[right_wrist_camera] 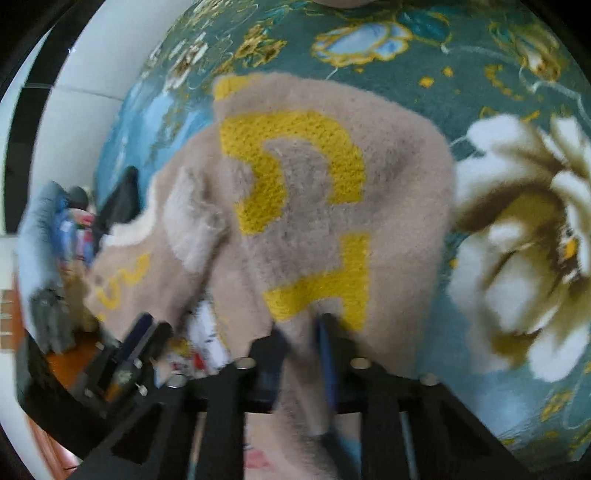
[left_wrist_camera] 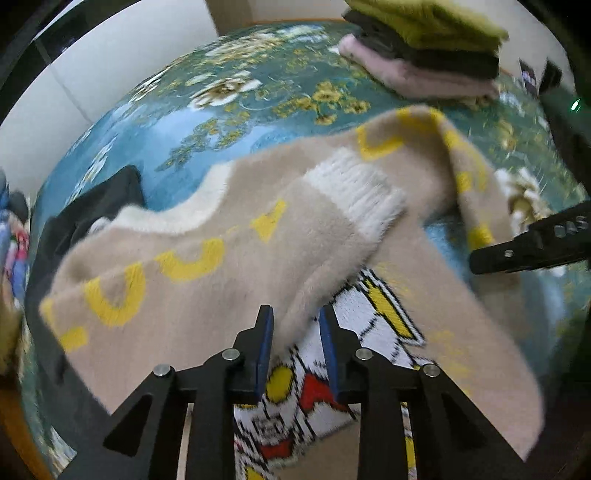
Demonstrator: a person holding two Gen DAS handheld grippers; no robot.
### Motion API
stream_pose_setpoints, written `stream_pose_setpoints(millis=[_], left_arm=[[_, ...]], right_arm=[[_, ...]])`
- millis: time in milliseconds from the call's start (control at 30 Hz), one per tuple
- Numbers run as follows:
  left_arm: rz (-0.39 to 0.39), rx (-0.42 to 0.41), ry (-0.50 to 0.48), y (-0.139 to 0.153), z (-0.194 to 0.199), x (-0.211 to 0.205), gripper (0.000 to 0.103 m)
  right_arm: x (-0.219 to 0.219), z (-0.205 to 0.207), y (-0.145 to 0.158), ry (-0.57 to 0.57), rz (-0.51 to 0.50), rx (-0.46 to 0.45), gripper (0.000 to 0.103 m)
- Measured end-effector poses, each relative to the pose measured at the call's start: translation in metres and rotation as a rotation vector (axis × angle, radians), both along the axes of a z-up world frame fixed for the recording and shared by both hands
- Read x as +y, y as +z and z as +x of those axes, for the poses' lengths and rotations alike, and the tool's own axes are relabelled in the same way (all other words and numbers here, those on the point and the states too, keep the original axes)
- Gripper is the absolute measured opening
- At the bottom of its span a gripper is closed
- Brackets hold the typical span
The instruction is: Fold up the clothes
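Observation:
A fluffy beige sweater (left_wrist_camera: 207,266) with yellow letters, white cuffs and a cartoon patch (left_wrist_camera: 354,354) lies partly lifted over a teal floral blanket (left_wrist_camera: 229,96). My left gripper (left_wrist_camera: 296,332) is shut on a fold of the sweater near its sleeve, whose white cuff (left_wrist_camera: 358,192) lies across the body. My right gripper (right_wrist_camera: 301,332) is shut on another edge of the sweater (right_wrist_camera: 306,206), just below a yellow letter. The right gripper's finger (left_wrist_camera: 532,243) shows at the right edge of the left wrist view. The left gripper (right_wrist_camera: 136,343) shows at lower left of the right wrist view.
A stack of folded clothes, olive-yellow (left_wrist_camera: 424,22), dark and pink (left_wrist_camera: 417,79), sits at the blanket's far right. A black garment (left_wrist_camera: 99,206) lies at the left, beyond the sweater. Colourful items (right_wrist_camera: 74,236) sit off the blanket's left edge. A pale wall (left_wrist_camera: 110,59) stands behind.

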State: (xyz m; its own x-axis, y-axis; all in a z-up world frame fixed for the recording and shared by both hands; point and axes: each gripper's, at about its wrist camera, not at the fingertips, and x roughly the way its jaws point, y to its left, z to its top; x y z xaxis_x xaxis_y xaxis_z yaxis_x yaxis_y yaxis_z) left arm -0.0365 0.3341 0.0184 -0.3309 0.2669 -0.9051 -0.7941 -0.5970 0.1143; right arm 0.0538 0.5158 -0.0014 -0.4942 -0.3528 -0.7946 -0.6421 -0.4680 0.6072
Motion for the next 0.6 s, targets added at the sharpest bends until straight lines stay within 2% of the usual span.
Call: stream_pose_setpoints(millis=[100, 133, 200, 433, 500, 600], left_arm=[[0.087, -0.072, 0.067, 0.013, -0.003, -0.028, 0.029], [0.12, -0.103, 0.083, 0.018, -0.004, -0.036, 0.033], [0.174, -0.147, 0.096, 0.026, 0.0, -0.048, 0.036], [0.275, -0.129, 0.016, 0.056, 0.02, -0.048, 0.048], [0.295, -0.1, -0.042, 0.065, 0.03, -0.04, 0.056], [0.303, -0.084, -0.135, 0.069, 0.048, -0.024, 0.058]], right_arm=[[0.006, 0.007, 0.002, -0.037, -0.067, 0.06, 0.013], [0.009, 0.01, 0.003, -0.051, -0.091, 0.087, 0.013], [0.015, 0.019, 0.011, -0.088, -0.145, 0.183, 0.013], [0.022, 0.041, 0.044, -0.146, -0.248, 0.476, 0.012], [0.022, 0.044, 0.046, -0.153, -0.25, 0.478, 0.012], [0.024, 0.048, 0.041, -0.163, -0.27, 0.456, 0.012]])
